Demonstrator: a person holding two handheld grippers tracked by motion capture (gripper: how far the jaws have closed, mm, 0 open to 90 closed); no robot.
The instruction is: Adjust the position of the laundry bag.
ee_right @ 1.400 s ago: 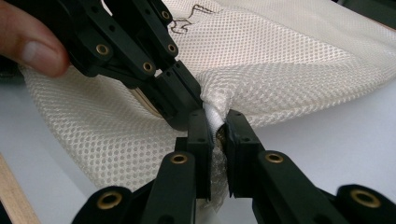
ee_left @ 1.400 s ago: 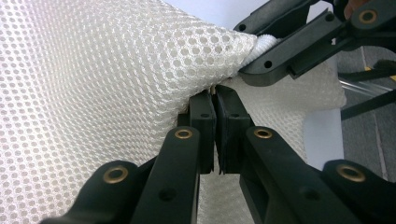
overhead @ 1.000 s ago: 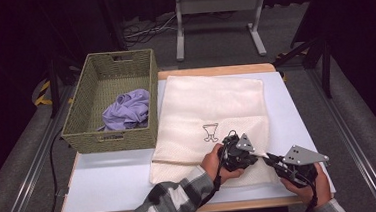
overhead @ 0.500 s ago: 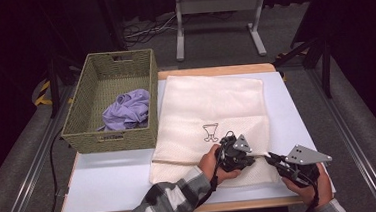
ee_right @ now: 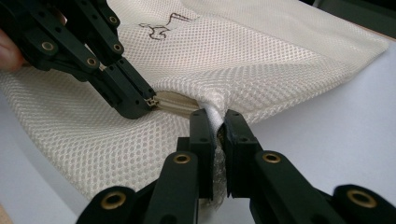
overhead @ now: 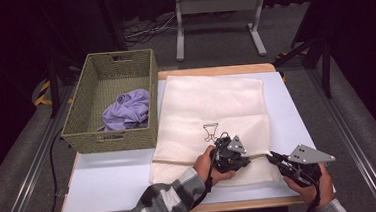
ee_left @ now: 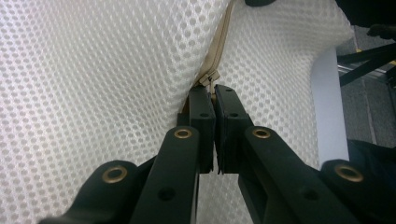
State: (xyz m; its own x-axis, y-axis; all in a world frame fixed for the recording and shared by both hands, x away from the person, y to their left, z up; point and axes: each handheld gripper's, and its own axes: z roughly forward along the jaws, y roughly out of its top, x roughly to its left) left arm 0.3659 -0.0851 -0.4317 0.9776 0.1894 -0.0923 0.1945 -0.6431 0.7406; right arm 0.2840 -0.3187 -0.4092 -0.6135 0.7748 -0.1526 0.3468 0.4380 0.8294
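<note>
While both hands sit at the near edge of the worktop [overhead: 112, 191], here's how it all looks:

Bag: a big cream mesh laundry bag [overhead: 211, 109] lying flat on the pale worktop, just right of the basket, with a small dark line drawing [overhead: 211, 131] printed near its middle. Its near edge is where everything is going on.

Zipper: a tan zipper [ee_right: 175, 103] runs along that near part of the bag; the little metal slider [ee_left: 208, 78] sits right at the tips of the left gripper.

Left gripper: the left gripper [ee_left: 214, 95] is clamped down, jaws pretty much together, pinching the slider's pull tab. From above it [overhead: 229, 153] sits on the bag's near edge, and the hand holding it comes out of a black-and-white striped sleeve [overhead: 165, 205].

Right gripper: the right gripper [ee_right: 218, 122] is squeezed onto a bunched fold of mesh at the bag's edge, just beside the end of the zipper. You can see the fabric puckered up between the jaws. From above it [overhead: 275, 159] is at the bag's near right corner, close to the left one but not touching it.

Basket: a green woven basket [overhead: 77, 126] stands on the left side of the worktop, its right wall right up against the bag, can't tell if they actually touch.

In the basket: a crumpled lilac garment [overhead: 126, 110], lying toward the right side.
</note>
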